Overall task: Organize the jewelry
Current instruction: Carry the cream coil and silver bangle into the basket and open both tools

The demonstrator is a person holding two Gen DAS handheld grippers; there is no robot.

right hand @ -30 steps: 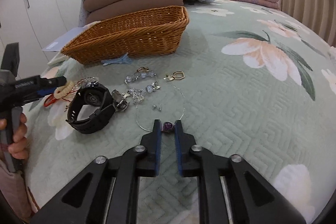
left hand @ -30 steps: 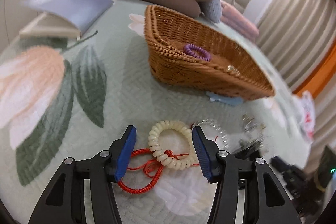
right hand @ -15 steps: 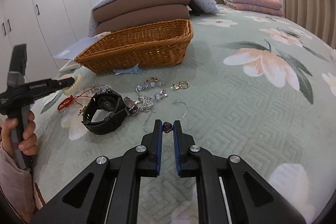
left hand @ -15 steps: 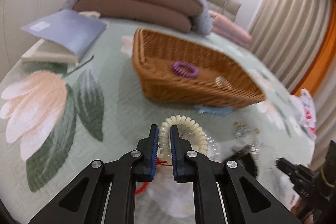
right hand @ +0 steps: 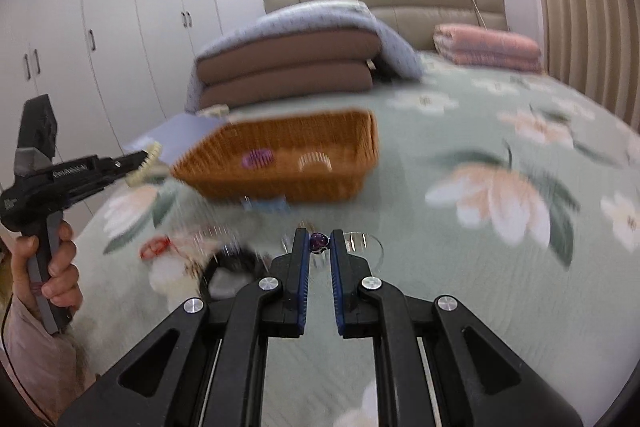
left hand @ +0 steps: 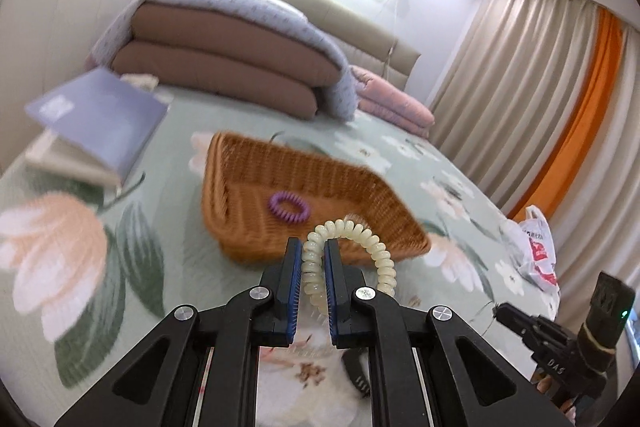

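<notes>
Left wrist view: the cream spiral bracelet (left hand: 347, 247), lifted off the bed since a moment ago, is clenched by the left tool (left hand: 313, 267) near the wicker basket (left hand: 248, 211), while a purple-beaded wire necklace (right hand: 319, 242) is gripped by the right tool (right hand: 319, 259).

The basket (left hand: 256, 203) sits on the bed (right hand: 460, 287), a hair tie (left hand: 289, 206) inside it; folded quilts (left hand: 224, 67) lie behind, a book (left hand: 100, 119) to its left.
</notes>
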